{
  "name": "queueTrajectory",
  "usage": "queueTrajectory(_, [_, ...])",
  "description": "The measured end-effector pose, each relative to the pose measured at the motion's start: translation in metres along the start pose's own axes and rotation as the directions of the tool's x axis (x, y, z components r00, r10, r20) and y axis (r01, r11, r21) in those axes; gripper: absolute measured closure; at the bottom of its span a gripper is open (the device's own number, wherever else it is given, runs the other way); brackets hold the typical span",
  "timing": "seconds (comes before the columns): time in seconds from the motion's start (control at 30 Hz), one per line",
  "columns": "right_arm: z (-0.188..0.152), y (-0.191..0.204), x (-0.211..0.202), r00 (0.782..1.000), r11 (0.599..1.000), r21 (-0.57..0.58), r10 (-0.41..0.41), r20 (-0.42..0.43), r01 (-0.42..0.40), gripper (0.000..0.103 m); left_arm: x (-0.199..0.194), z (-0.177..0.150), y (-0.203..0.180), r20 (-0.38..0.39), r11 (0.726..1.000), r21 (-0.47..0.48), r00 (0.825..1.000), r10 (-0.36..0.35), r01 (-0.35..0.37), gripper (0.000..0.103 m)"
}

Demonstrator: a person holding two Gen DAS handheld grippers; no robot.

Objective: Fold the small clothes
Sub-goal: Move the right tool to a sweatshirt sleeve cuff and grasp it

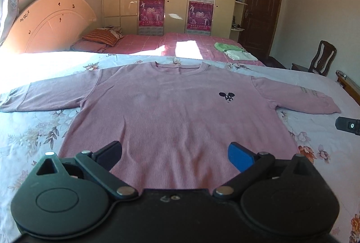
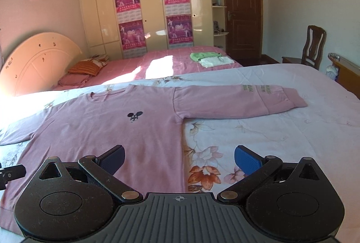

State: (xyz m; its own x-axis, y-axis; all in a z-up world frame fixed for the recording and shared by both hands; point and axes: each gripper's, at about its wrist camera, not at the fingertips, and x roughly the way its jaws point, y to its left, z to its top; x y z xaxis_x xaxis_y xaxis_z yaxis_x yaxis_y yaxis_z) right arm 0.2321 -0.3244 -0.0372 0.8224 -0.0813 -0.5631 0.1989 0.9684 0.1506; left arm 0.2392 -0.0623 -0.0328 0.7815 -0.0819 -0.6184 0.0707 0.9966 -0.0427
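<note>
Ribbed matt cloth sweater [image 1: 171, 112], floral cotton bedsheet [image 2: 281, 130], glossy wardrobe [image 2: 150, 7]

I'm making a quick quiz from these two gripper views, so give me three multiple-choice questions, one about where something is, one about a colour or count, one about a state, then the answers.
1. Where do the folded green and white clothes lie?
A. on the far pink bed
B. on the chair
C. on the pink shirt

2. How many purple posters hang on the wardrobe?
A. two
B. four
C. six

3. How is the pink shirt lying?
A. folded in half
B. rolled into a ball
C. spread flat, sleeves out

Answers:
1 A: the folded clothes sit on the far bed, away from the chair.
2 B: the posters form two columns of two on the wardrobe.
3 C: the pink shirt lies flat on the flowered sheet, both sleeves stretched sideways; the left gripper and right gripper are open and hold nothing.
</note>
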Motion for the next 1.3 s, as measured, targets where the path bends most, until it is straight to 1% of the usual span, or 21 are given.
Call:
queueTrajectory(0.13, [0.011, -0.022, 0.028, 0.999, 0.999, 0.009, -0.038, 0.001, 0.038, 0.001, 0.025, 0.013, -0.004, 0.002, 1.0, 0.002, 1.0, 0.018, -0.018, 0.004])
queueTrajectory(0.2, [0.016, -0.034, 0.04, 0.998, 0.998, 0.011, -0.06, 0.01, 0.06, 0.001, 0.04, 0.018, -0.006, 0.001, 0.999, 0.013, 0.999, 0.037, -0.037, 0.006])
queueTrajectory(0.3, [0.025, -0.051, 0.061, 0.995, 0.995, 0.003, -0.099, 0.023, 0.099, 0.001, 0.066, 0.026, -0.01, -0.012, 0.997, 0.039, 0.997, 0.07, -0.07, 0.006])
queueTrajectory(0.57, [0.035, -0.094, 0.116, 0.984, 0.985, -0.017, -0.173, 0.031, 0.173, 0.002, 0.12, 0.032, -0.02, -0.045, 0.993, 0.064, 0.994, 0.103, -0.1, 0.006])
queueTrajectory(0.6, [0.036, -0.101, 0.125, 0.983, 0.983, -0.016, -0.183, 0.027, 0.183, 0.017, 0.126, 0.031, -0.022, -0.053, 0.992, 0.069, 0.992, 0.111, -0.107, 0.006])
queueTrajectory(0.63, [0.036, -0.107, 0.133, 0.98, 0.98, -0.012, -0.196, 0.017, 0.196, 0.024, 0.131, 0.03, -0.022, -0.06, 0.991, 0.073, 0.991, 0.117, -0.112, 0.006])
queueTrajectory(0.67, [0.036, -0.114, 0.14, 0.978, 0.978, -0.002, -0.207, 0.011, 0.207, 0.028, 0.138, 0.029, -0.023, -0.065, 0.99, 0.075, 0.991, 0.121, -0.116, 0.006])
queueTrajectory(0.87, [0.041, -0.164, 0.173, 0.965, 0.963, 0.077, -0.261, 0.011, 0.26, 0.028, 0.164, 0.025, -0.026, -0.099, 0.988, 0.072, 0.985, 0.141, -0.134, 0.006])
queueTrajectory(0.97, [0.045, -0.197, 0.186, 0.957, 0.947, 0.138, -0.292, -0.005, 0.289, 0.028, 0.172, 0.025, -0.028, -0.101, 0.987, 0.076, 0.984, 0.147, -0.14, 0.006])
queueTrajectory(1.1, [0.049, -0.241, 0.195, 0.951, 0.921, 0.244, -0.306, -0.033, 0.304, 0.028, 0.179, 0.025, -0.031, -0.109, 0.985, 0.081, 0.981, 0.162, -0.153, 0.006])
queueTrajectory(1.17, [0.051, -0.258, 0.199, 0.955, 0.909, 0.297, -0.294, -0.043, 0.293, 0.029, 0.182, 0.025, -0.033, -0.112, 0.985, 0.081, 0.98, 0.164, -0.155, 0.005])
queueTrajectory(1.2, [0.051, -0.267, 0.2, 0.958, 0.9, 0.33, -0.283, -0.05, 0.284, 0.036, 0.183, 0.025, -0.034, -0.115, 0.984, 0.082, 0.98, 0.165, -0.156, 0.005])
queueTrajectory(1.23, [0.051, -0.275, 0.202, 0.961, 0.89, 0.367, -0.27, -0.057, 0.272, 0.04, 0.185, 0.025, -0.035, -0.118, 0.984, 0.084, 0.979, 0.165, -0.156, 0.005])
queueTrajectory(1.27, [0.049, -0.285, 0.2, 0.967, 0.874, 0.418, -0.249, -0.052, 0.248, 0.043, 0.186, 0.026, -0.036, -0.121, 0.984, 0.085, 0.979, 0.165, -0.156, 0.005])
queueTrajectory(1.3, [0.048, -0.291, 0.197, 0.973, 0.859, 0.462, -0.228, -0.038, 0.219, 0.043, 0.188, 0.026, -0.038, -0.122, 0.984, 0.084, 0.979, 0.165, -0.155, 0.005])
